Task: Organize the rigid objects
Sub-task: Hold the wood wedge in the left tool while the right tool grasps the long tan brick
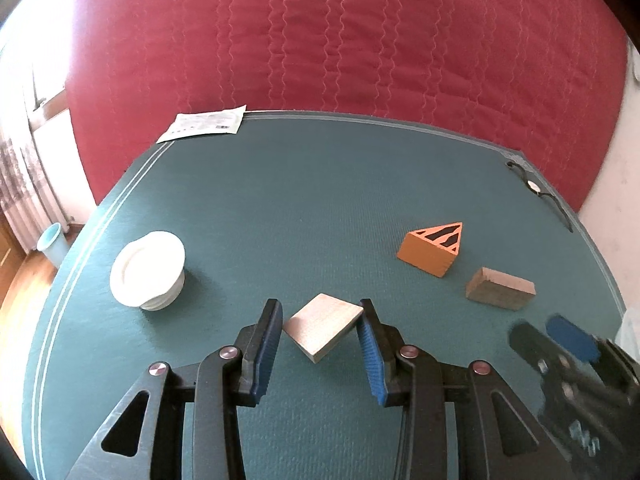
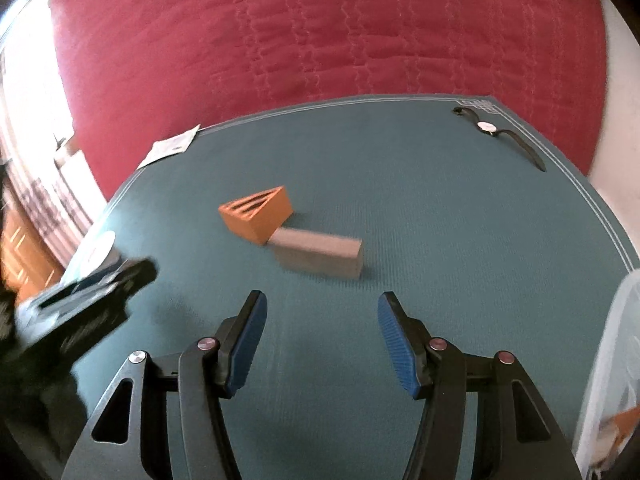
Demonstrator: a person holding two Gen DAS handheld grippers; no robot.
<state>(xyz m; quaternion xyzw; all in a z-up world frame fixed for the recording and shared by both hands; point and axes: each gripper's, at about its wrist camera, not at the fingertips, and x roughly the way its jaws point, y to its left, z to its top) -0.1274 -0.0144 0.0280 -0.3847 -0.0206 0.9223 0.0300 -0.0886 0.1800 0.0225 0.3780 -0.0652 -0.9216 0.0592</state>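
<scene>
Gripping a flat pale wooden square block between our left gripper's blue pads above the teal mat, our right gripper open and empty, orange triangular wooden block touching a plain rectangular wooden block ahead.

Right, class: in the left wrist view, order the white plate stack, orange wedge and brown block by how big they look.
1. White plate stack
2. Orange wedge
3. Brown block; close to the wedge, so those two are unsure.

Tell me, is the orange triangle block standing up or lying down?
Lying down: the orange triangle block rests on a flat side, its striped face sideways.
</scene>
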